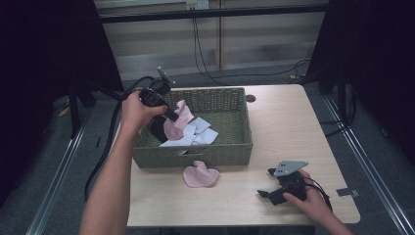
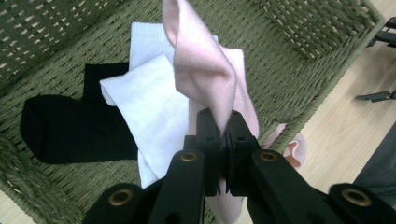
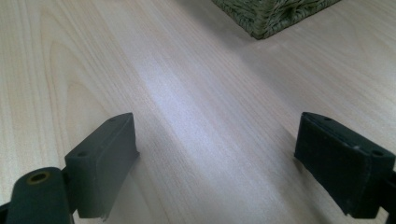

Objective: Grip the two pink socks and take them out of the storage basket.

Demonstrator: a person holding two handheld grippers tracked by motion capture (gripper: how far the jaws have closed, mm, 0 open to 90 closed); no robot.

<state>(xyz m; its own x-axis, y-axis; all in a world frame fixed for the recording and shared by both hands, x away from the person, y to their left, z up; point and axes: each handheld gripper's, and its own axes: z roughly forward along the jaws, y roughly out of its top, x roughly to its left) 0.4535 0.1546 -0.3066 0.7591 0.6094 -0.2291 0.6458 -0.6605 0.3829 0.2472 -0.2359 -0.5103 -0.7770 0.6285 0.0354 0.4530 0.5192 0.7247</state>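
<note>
My left gripper point(image 1: 171, 116) hangs over the green wicker basket point(image 1: 230, 147), shut on a pink sock point(image 1: 183, 119) that dangles from its jaws. In the left gripper view the pink sock point(image 2: 205, 74) rises out of the closed gripper point(image 2: 223, 130), above a white sock point(image 2: 149, 112) and a black sock point(image 2: 65, 130) on the basket's floor point(image 2: 289, 70). A second pink sock point(image 1: 199, 176) lies flat on the table in front of the basket. My right gripper point(image 1: 266, 182) rests on the table at the front right, jaws wide open with bare wood point(image 3: 210, 140) between them.
The basket stands at the back left of the light wooden table point(image 1: 288, 127); a basket corner point(image 3: 271, 18) lies ahead of the right gripper. Black cables point(image 1: 205, 58) trail on the floor beyond. A dark tape mark point(image 1: 347, 192) sits near the table's right edge.
</note>
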